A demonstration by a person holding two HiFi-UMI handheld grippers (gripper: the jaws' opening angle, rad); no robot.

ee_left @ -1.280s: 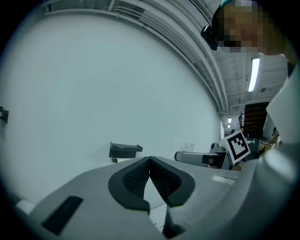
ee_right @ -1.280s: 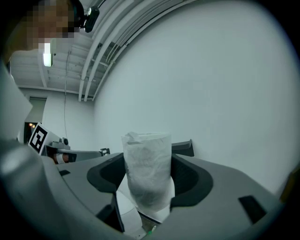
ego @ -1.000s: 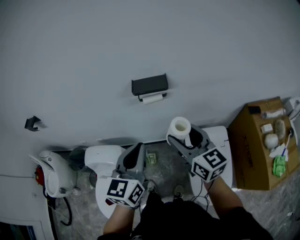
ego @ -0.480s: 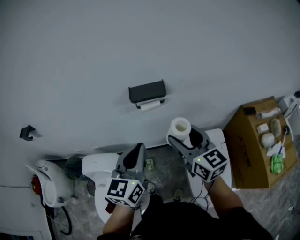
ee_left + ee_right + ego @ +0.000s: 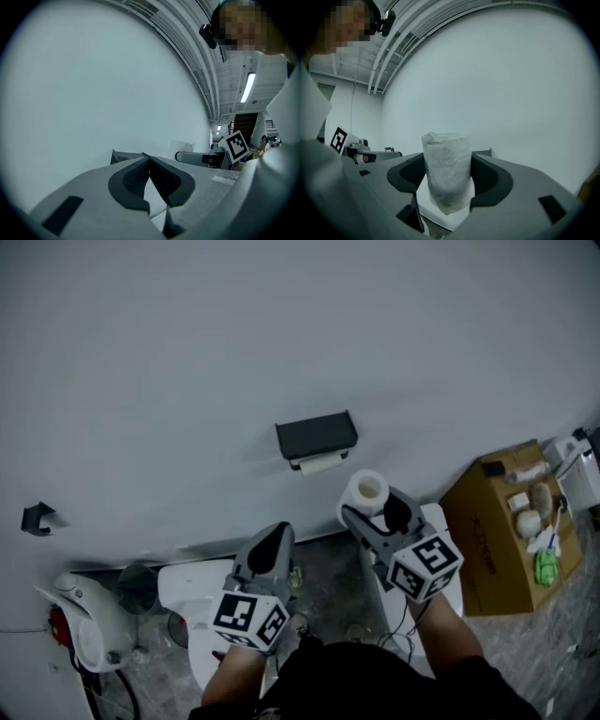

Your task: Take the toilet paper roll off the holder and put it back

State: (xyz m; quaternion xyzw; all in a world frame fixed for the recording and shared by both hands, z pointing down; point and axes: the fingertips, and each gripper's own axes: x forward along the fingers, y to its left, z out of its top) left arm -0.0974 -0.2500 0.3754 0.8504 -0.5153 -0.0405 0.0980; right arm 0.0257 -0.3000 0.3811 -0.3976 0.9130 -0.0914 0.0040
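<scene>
A dark toilet paper holder [image 5: 316,435] is fixed to the pale wall, with a short white piece [image 5: 322,463] under it. My right gripper [image 5: 369,509] is shut on a white toilet paper roll [image 5: 364,493], just below and right of the holder. The right gripper view shows the roll [image 5: 446,165] upright, pressed between both pads [image 5: 485,176] of the right gripper [image 5: 447,180]. Lower left, my left gripper [image 5: 271,542] is shut and holds nothing; in its own view the left gripper [image 5: 149,163] points its tips at the wall.
A white toilet [image 5: 192,589] stands below the left gripper. A brown cardboard box [image 5: 487,540] with small items on top sits at the right. A white appliance [image 5: 80,620] is at the lower left, and a dark hook [image 5: 36,518] is on the wall.
The head view has shifted, so the holder now shows lower and nearer to the held roll. Both grippers keep their grip states and stay near the same spots in the view.
</scene>
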